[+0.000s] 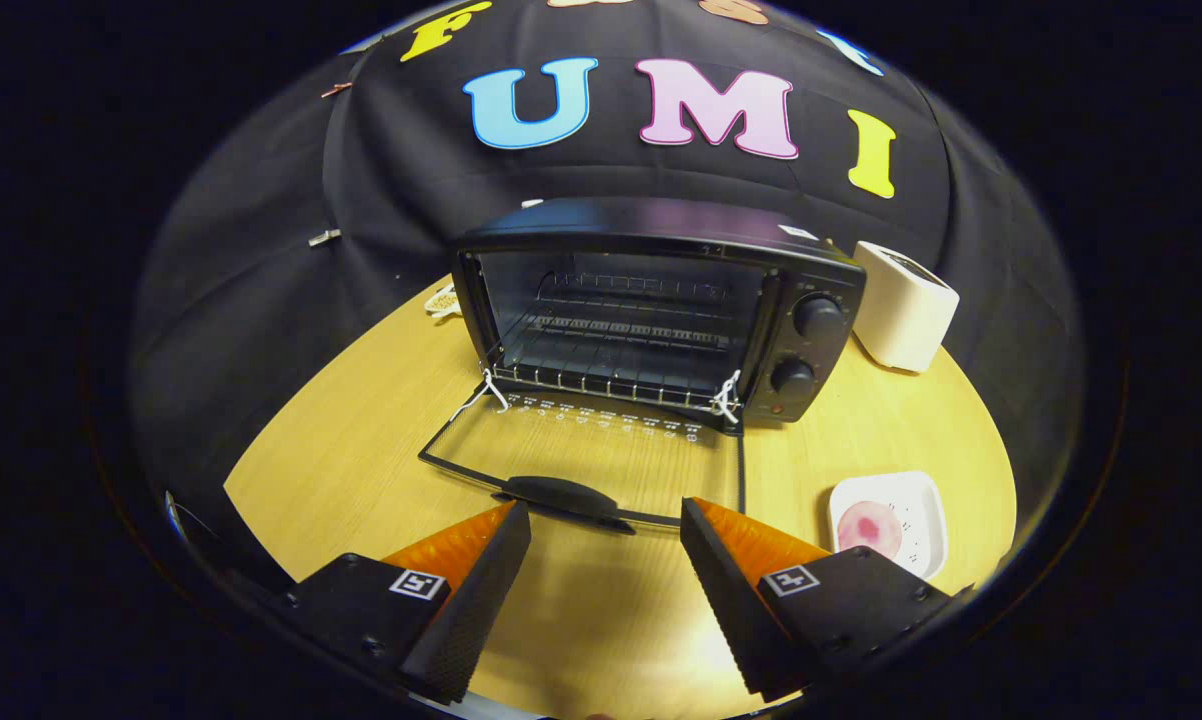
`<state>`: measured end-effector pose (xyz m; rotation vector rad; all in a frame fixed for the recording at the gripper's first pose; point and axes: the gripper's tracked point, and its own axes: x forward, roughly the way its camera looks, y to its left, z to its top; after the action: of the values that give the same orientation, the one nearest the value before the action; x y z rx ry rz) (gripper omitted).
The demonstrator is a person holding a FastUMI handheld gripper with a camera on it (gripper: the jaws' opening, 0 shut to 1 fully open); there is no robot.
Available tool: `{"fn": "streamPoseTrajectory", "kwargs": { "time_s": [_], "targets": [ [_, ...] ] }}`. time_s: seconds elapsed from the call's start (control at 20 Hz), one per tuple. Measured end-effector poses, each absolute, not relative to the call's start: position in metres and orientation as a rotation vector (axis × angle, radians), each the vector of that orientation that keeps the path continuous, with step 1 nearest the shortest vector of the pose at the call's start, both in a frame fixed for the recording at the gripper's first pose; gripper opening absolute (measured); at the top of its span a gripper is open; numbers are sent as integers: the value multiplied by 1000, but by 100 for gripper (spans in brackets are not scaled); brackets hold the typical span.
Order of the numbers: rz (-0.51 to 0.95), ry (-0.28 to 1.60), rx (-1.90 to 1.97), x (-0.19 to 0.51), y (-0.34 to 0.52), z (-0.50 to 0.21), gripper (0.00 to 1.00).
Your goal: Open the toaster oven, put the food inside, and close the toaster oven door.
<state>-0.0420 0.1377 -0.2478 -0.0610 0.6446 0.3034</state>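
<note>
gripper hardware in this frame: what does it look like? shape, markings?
The gripper has two wedge-shaped fingers tapering to points, with finely ribbed, textured inner faces. Each sits on a blocky black mount fastened with visible screws and carrying a small square black-and-white fiducial tag. No cables or sleeve are visible.

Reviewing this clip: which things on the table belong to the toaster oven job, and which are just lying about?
Part of the job:
- toaster oven, door already dropped open
- food on the white plate, beside the open door
- gripper, open and holding nothing, just short of the door handle

Lying about:
- white box beside the oven
- white cord behind the oven
</note>
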Motion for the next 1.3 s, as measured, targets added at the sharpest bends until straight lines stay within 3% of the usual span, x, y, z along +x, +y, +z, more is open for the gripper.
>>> {"fn": "streamPoseTrajectory", "kwargs": {
  "time_s": [0.5,0.85,1.3],
  "targets": [
    [266,580,-93,0,-23,-195,99],
    [200,687,-28,25,-112,-225,99],
    [256,872,-3,23,-153,-293,99]
  ]
}}
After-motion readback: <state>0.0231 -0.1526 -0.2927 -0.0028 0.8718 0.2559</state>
